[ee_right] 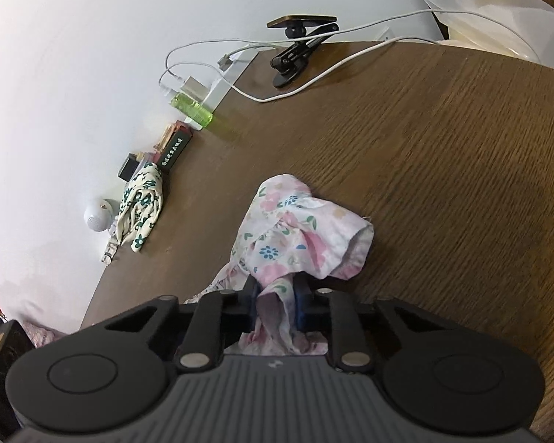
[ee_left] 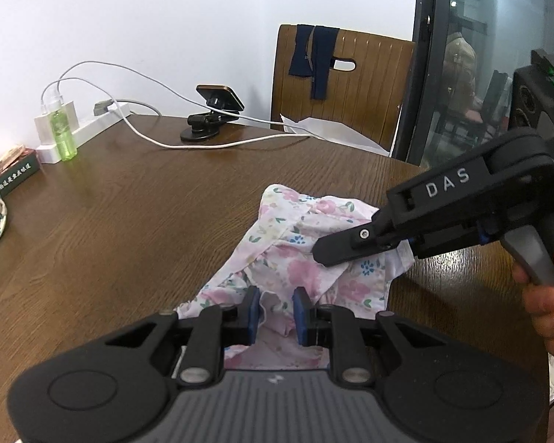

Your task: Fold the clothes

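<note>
Both grippers pinching the floral garment [ee_left: 295,254] on the counter [ee_left: 129,221]
Green bottle [ee_left: 63,136], phone stand [ee_left: 207,122], cable at the far edge — left gripper [ee_left: 276,308] and right gripper [ee_right: 276,304] each clamp bunched cloth.

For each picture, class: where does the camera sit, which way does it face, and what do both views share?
Left wrist: sits on the left gripper, faces down across the table at the floral garment; right gripper and hand show.
Right wrist: sits on the right gripper, tilted sideways, faces the garment bunched between its pads.
Shared: garment, green bottle, phone stand, white cable.
</note>
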